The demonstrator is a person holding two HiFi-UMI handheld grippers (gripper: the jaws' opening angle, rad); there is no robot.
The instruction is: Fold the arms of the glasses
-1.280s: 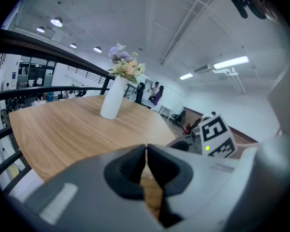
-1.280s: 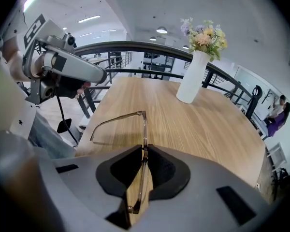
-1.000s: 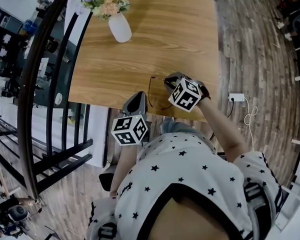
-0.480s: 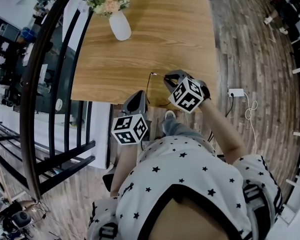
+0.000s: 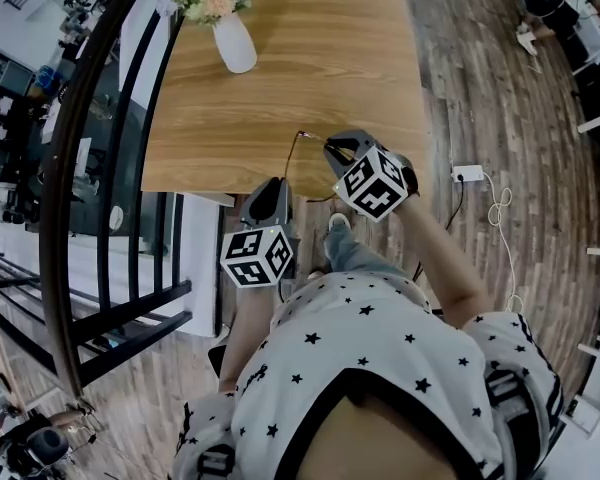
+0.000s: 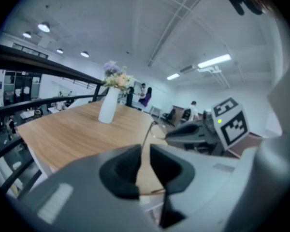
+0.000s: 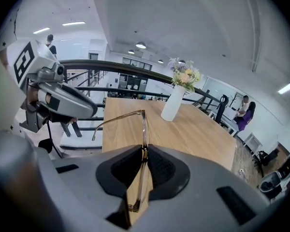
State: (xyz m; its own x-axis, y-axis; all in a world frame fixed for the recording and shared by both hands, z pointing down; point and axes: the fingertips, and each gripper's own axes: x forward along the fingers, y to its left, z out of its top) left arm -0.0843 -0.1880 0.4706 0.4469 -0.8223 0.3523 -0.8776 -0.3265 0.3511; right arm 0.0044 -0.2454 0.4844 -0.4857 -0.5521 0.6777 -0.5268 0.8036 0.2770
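Observation:
The thin-framed glasses (image 7: 143, 124) hang above the near edge of the wooden table (image 5: 310, 58). My right gripper (image 7: 145, 154) is shut on their front frame, edge-on between the pads. One arm (image 7: 115, 119) sticks out to the left towards my left gripper (image 7: 58, 100). In the left gripper view that arm (image 6: 147, 138) runs as a thin line through the narrow gap of my left gripper (image 6: 144, 153). Those jaws have just been opening, and neither pad visibly presses on the arm. The head view shows both grippers close together: left (image 5: 273, 188), right (image 5: 332, 149).
A white vase of flowers (image 5: 234, 43) stands at the table's far left. A black curved railing (image 5: 100, 168) runs along the left side. On the wooden floor to the right lies a white power strip with cable (image 5: 468, 174). A shoe (image 5: 338, 224) shows below the grippers.
The right gripper has risen with the glasses, which now hang off the tabletop. The left gripper has shifted a little along the table edge, staying close to the glasses' arm.

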